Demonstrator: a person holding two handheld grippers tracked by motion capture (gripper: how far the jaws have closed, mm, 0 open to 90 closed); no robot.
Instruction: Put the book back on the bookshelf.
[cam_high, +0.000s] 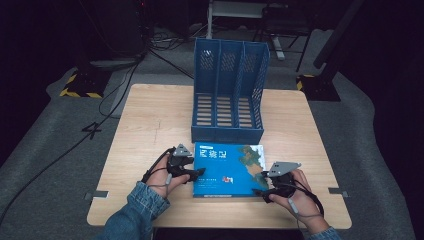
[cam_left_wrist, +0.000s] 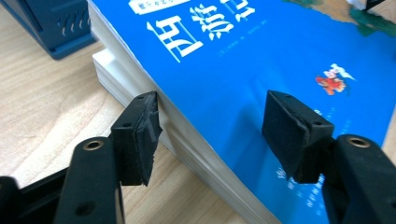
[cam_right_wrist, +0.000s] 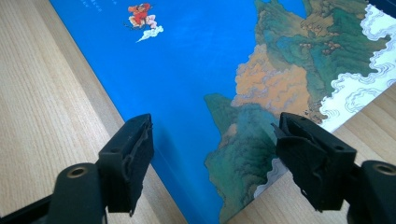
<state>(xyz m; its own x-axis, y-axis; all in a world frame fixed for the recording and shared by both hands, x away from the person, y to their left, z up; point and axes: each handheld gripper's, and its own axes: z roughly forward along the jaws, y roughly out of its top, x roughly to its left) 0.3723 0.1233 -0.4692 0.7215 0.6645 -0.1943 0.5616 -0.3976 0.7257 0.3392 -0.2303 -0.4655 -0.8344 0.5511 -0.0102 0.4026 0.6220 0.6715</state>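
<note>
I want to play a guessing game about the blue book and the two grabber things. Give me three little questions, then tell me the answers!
1. True or false: the blue book is standing up inside the blue file rack.
2. Which gripper is at the book's corner with the mountain picture: A) the left gripper or B) the right gripper?
3. Fill in the blank: both grippers are ____ (open or shut).

Key
1. False. The book lies flat on the wooden table, in front of the rack.
2. B. The right gripper's fingers sit either side of that corner; the left gripper is at the book's opposite edge.
3. Open.
</note>
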